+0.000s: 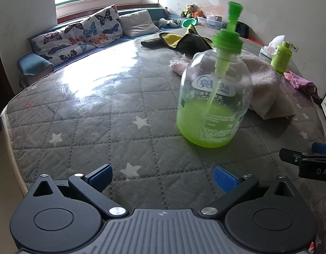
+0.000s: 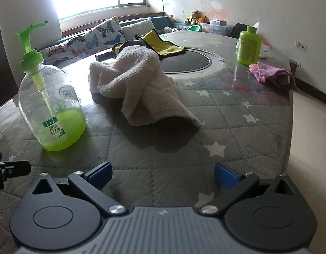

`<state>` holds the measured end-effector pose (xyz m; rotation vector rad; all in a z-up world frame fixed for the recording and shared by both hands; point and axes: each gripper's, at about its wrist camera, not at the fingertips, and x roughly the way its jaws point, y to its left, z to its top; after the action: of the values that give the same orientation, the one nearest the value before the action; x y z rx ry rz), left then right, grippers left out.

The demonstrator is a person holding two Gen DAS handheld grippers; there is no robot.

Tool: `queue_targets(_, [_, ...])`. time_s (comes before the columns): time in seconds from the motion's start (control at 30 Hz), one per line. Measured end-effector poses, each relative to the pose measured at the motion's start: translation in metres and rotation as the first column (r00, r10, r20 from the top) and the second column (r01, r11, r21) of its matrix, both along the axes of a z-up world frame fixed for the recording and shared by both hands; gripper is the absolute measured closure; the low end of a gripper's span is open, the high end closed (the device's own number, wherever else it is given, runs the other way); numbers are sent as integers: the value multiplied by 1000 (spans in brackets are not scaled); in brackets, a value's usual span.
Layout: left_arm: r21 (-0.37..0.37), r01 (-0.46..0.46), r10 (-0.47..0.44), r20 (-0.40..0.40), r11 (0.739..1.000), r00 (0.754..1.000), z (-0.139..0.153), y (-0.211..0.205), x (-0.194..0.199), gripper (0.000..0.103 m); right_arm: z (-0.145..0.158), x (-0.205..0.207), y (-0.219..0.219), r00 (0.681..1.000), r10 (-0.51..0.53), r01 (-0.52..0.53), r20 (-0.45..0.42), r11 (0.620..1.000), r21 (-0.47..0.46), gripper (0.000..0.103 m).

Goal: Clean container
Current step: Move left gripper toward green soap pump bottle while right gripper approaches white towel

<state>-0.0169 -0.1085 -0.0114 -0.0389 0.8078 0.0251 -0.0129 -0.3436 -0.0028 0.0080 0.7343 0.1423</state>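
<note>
A clear pump bottle (image 1: pixel 213 97) with a green pump head and green liquid in its lower part stands upright on the quilted table. It also appears at the left of the right wrist view as the pump bottle (image 2: pixel 51 101). My left gripper (image 1: pixel 162 178) is open, a short way in front of the bottle, holding nothing. My right gripper (image 2: pixel 162 176) is open too, facing a crumpled pale pink towel (image 2: pixel 139 84) lying just right of the bottle. That towel (image 1: pixel 266 84) sits behind the bottle in the left wrist view.
A yellow and dark cloth (image 2: pixel 154 43) lies at the far side beside a round dark inset (image 2: pixel 188 61). A small green bottle (image 2: pixel 248 45) and a purple cloth (image 2: pixel 273 75) sit at the right. The table edge (image 2: pixel 290 127) drops off on the right. A sofa with cushions (image 1: pixel 82 36) stands behind.
</note>
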Motion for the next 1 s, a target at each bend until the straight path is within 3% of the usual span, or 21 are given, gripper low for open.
queue_targets(0.57, [4,-15,15,-22,1000,1000,1,-62,-26,0,2,-15,7,1000,8,-8,-9,1000,2,0])
queue_targets(1.0, [15,-9,9,-28,1000,1000,8,-79,-21,0,4,-17,10,1000,16,-16,-10,1000,13,0])
